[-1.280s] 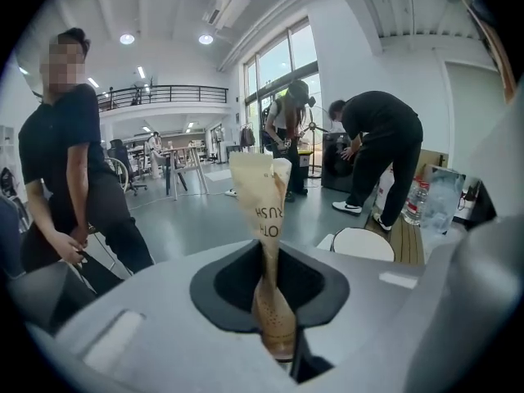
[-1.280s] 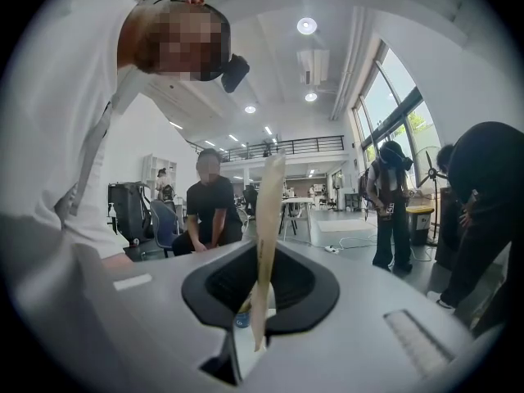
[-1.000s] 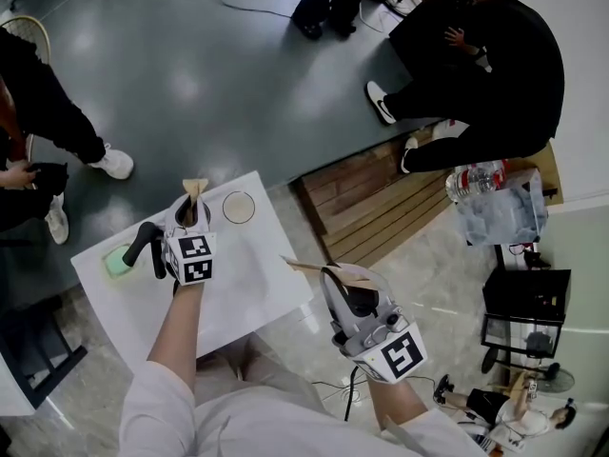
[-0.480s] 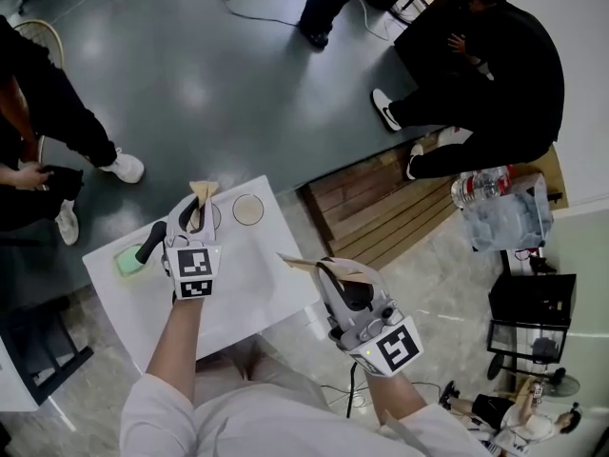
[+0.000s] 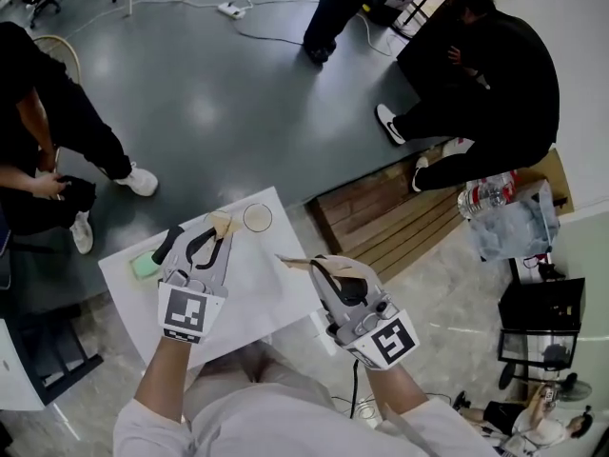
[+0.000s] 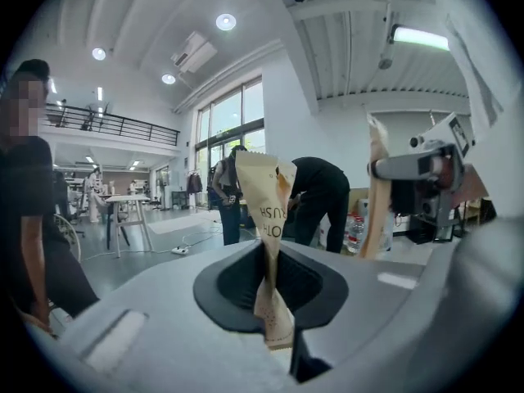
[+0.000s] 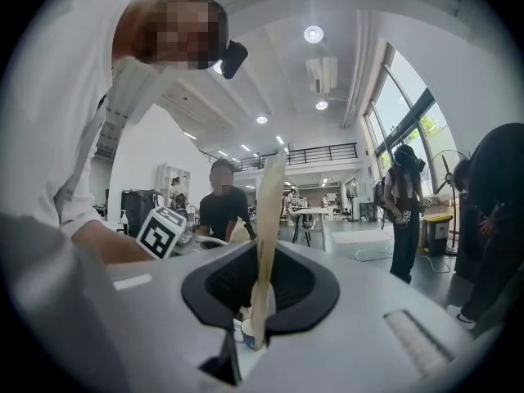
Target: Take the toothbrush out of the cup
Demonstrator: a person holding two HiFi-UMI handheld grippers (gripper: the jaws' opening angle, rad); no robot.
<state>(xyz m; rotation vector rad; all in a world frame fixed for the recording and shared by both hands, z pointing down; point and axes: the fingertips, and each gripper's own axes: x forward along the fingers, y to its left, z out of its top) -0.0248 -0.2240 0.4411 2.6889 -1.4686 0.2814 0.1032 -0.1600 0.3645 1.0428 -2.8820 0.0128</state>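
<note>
Left gripper view: left claw pinches the wrapped toothbrush, right claw pinches a paper packet.

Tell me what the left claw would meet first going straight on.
Nothing near: beyond the wrapped toothbrush it grips, the left claw faces open floor, then people standing far off. The right claw sits off to the side, probably clear; depth is uncertain.

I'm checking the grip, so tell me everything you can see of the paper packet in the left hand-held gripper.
The paper packet is a flat, creased strip of tan kraft-looking paper with dark print, partly readable as RUSH. It is pinched near one end between the shut jaws of the left hand-held gripper, and its wider free end sticks out past them. Only the jaws touch it.
</note>
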